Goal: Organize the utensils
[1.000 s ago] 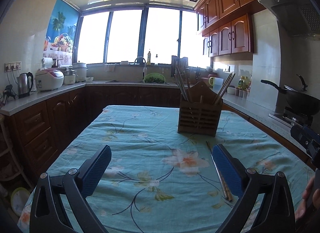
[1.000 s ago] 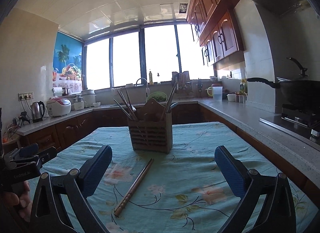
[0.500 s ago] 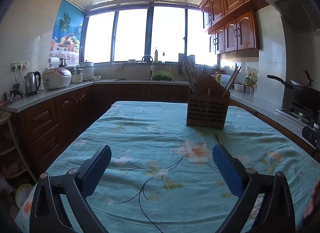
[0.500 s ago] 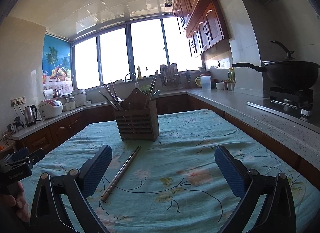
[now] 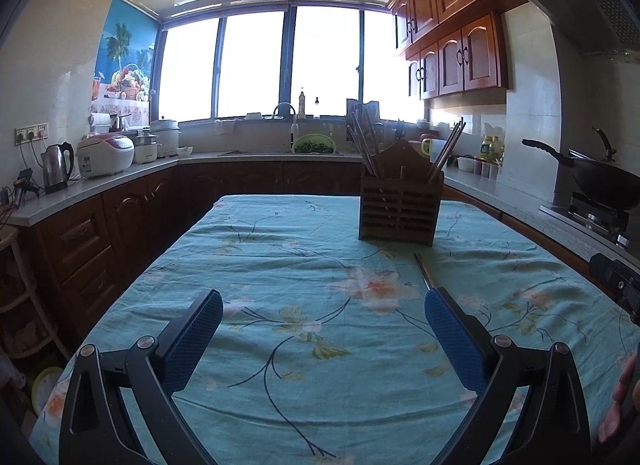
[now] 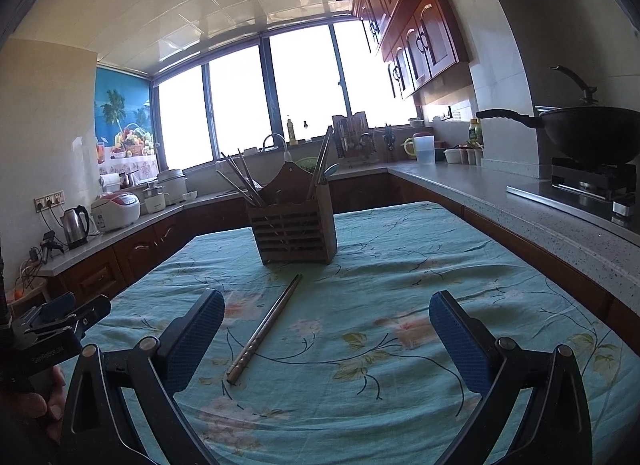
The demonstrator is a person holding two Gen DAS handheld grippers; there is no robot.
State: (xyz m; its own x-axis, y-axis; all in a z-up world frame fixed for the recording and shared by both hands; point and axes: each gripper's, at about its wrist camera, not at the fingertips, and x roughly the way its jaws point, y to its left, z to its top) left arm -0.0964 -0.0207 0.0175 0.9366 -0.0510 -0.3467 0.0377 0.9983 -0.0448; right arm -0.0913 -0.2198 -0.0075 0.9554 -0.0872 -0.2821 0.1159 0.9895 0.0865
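A wooden slatted utensil holder (image 5: 400,205) stands on the table with several chopsticks upright in it; it also shows in the right wrist view (image 6: 294,225). A pair of metal chopsticks (image 6: 266,325) lies on the floral cloth in front of the holder, between my right gripper's fingers but nearer the left one; its far end shows in the left wrist view (image 5: 424,271), the rest hidden behind my right finger. My left gripper (image 5: 324,305) is open and empty above the cloth. My right gripper (image 6: 326,305) is open and empty.
The table wears a teal floral cloth (image 5: 280,265). Counters run around it: kettle (image 5: 56,165) and rice cooker (image 5: 105,153) on the left, sink (image 5: 286,145) at the back, wok (image 6: 592,133) on a stove at the right. The other gripper shows at the left edge (image 6: 48,329).
Both grippers have drawn back and tilted up; the holder looks farther off. In the left view the chopsticks slid behind the right finger. Both grippers stay open.
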